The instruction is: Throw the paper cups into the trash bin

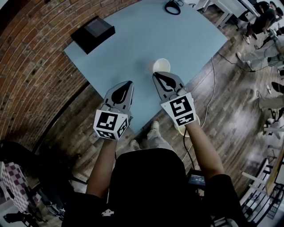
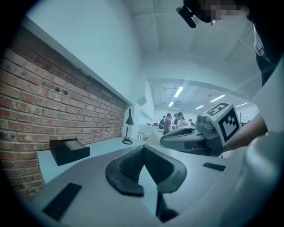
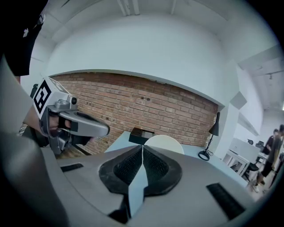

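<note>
A white paper cup [image 1: 162,65] hangs over the near part of the blue table [image 1: 133,40], right at the tips of my right gripper [image 1: 155,75]. In the right gripper view the jaws of the right gripper [image 3: 142,147] stand together, and the cup [image 3: 166,144] shows as a pale dome just behind and right of the tips, pinched at its edge. My left gripper [image 1: 130,83] floats beside it to the left, above the table's near edge. Its jaws are shut with nothing between them, as the left gripper [image 2: 144,150] also shows in its own view.
A black box [image 1: 94,32] lies at the table's far left by the brick wall. A black desk lamp [image 1: 172,6] stands at the far end. A pale round object [image 1: 185,129] on the floor is mostly hidden under my right marker cube. A cable [image 1: 212,88] runs across the wooden floor on the right.
</note>
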The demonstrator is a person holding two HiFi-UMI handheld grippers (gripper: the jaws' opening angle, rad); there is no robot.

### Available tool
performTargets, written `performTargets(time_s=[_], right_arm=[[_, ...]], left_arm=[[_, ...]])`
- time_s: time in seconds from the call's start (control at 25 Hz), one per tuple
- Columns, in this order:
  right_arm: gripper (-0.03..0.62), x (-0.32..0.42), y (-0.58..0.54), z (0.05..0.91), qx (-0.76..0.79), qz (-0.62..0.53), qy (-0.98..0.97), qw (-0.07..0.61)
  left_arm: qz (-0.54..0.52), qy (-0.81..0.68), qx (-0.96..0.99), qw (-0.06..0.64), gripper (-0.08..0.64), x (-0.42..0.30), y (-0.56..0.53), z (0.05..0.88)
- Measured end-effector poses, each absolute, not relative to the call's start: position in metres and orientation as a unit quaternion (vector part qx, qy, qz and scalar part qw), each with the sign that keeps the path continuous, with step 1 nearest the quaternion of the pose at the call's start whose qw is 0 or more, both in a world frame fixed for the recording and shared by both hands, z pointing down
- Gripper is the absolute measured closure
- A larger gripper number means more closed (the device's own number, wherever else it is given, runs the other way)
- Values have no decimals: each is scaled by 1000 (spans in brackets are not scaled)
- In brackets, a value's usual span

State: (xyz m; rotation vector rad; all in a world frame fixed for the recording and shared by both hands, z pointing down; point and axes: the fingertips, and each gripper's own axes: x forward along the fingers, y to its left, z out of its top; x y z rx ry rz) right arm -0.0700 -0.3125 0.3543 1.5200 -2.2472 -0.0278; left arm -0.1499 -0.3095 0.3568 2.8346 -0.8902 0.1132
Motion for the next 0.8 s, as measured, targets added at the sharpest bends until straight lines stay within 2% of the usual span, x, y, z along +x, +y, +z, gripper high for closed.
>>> performTargets(time_s=[0.8], right_arm=[[580,-93,-227,325,604,-24,-773,192]], left_arm=[[31,-237,969,61,554,-172,-251,334]])
